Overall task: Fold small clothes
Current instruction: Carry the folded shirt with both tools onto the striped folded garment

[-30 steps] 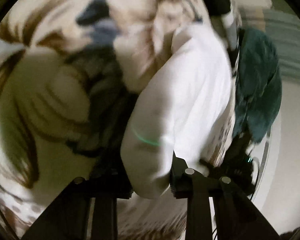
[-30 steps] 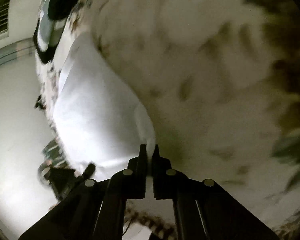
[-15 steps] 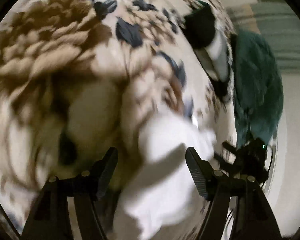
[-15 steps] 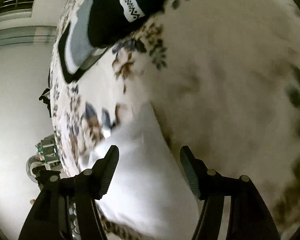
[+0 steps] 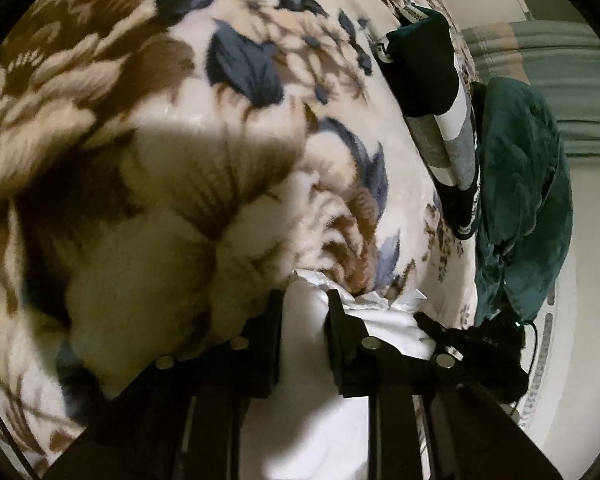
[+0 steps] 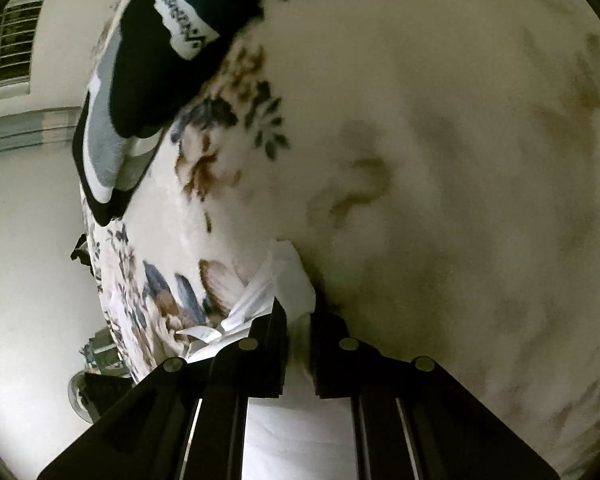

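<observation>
A small white garment lies on a floral blanket. My left gripper is closed on its rumpled upper edge, with white cloth filling the narrow gap between the jaws. In the right wrist view the same white garment runs under my right gripper, whose jaws pinch another part of its edge. A folded dark garment with a white patterned band lies farther up the blanket; it also shows in the left wrist view.
A grey and white striped cloth lies under the dark garment. A teal blanket hangs past the bed's edge. A dark device with a cable sits by the floor. A window with blinds is on the wall.
Both grippers were shut on the lifted white garment, opened as it dropped onto the blanket, then moved down and closed again on its edge.
</observation>
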`<state>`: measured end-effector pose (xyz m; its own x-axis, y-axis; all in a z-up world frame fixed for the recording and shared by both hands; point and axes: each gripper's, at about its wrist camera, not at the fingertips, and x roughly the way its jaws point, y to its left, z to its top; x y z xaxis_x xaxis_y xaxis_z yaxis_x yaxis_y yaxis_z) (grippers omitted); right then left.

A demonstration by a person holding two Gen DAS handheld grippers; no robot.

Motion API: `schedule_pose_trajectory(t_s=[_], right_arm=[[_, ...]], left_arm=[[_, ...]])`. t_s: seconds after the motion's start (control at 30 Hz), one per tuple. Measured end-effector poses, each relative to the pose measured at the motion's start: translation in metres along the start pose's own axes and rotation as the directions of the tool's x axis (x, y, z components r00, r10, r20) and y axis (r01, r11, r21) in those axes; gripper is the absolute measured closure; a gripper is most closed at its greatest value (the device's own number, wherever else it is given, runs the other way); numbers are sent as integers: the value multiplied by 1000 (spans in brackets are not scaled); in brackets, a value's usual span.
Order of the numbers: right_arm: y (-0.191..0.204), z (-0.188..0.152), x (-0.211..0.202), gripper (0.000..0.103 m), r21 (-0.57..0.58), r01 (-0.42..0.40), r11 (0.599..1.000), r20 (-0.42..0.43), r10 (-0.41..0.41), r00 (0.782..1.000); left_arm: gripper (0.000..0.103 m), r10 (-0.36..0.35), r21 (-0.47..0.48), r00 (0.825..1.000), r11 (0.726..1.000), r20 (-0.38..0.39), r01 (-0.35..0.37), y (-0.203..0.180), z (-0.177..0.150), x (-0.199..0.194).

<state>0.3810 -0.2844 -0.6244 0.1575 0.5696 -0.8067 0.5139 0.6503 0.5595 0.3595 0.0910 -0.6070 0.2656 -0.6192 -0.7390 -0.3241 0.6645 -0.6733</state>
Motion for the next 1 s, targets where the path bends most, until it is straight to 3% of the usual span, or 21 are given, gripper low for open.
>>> schedule_pose_trajectory(t_s=[0.07, 0.1, 0.13, 0.17, 0.2, 0.23, 0.33, 0.4, 0.47, 0.5, 0.53, 0.57, 0.6, 0.63, 0.67, 0.73, 1.0], right_arm=[[3, 5, 2, 91, -29, -19, 999, -50, 17, 999], [1, 7, -1, 82, -36, -39, 999, -72, 36, 997], [-2, 8, -6, 67, -44, -61, 997, -99, 56, 993], [-5, 9, -13, 59, -49, -79, 996, -112, 73, 991], [-11, 7, -20, 46, -56, -104, 993, -131, 96, 987], [-15, 5, -24, 42, -61, -119, 991, -147, 109, 983], [-35, -12, -19, 42, -74, -132, 989, -258, 109, 960], [-44, -25, -8, 42, -68, -152, 986, -332, 122, 935], [-48, -38, 4, 39, -55, -193, 980, -378, 158, 912], [-48, -44, 10, 35, -27, -232, 972, -390, 203, 898], [-47, -47, 15, 35, -8, -256, 967, -390, 233, 891], [-44, -51, 18, 35, -7, -256, 967, -381, 234, 895], [-40, -54, 19, 43, -22, -243, 970, -360, 220, 907], [-37, -57, 21, 72, -38, -230, 972, -352, 203, 914], [-35, -60, 23, 85, -45, -216, 975, -355, 186, 916], [-32, -66, 20, 91, -36, -213, 976, -327, 190, 926], [20, -68, -37, 93, -126, -257, 958, -219, 225, 949]], left_arm=[[77, -21, 18, 1000, 1000, -15, 21, -4, 1, -7], [71, -39, 17, 999, 999, -24, 40, -4, 0, -11], [44, -64, 15, 997, 998, -34, 64, -3, -3, -18], [26, -78, 14, 996, 997, -39, 78, -2, -6, -22], [26, -102, 11, 994, 995, -40, 102, 1, -11, -28], [26, -133, 5, 990, 991, -54, 133, 5, -17, -30], [26, -134, 3, 982, 991, -133, 136, 17, -40, -19], [27, -142, -13, 977, 990, -161, 141, 22, -53, -9], [29, -155, -5, 979, 988, -133, 156, 18, -60, -6], [35, -163, 5, 979, 986, -121, 165, 14, -61, -5], [58, -173, 17, 979, 984, -112, 176, 9, -61, -4], [77, -172, 29, 980, 984, -102, 175, 4, -60, -4], [79, -168, 41, 982, 984, -90, 172, 0, -59, -5], [80, -162, 55, 984, 985, -79, 166, -4, -58, -7], [84, -156, 67, 985, 985, -74, 161, -7, -57, -8], [86, -146, 83, 986, 985, -80, 153, -14, -54, -11], [86, -171, 123, 980, 976, -98, 182, -57, -21, -33]])
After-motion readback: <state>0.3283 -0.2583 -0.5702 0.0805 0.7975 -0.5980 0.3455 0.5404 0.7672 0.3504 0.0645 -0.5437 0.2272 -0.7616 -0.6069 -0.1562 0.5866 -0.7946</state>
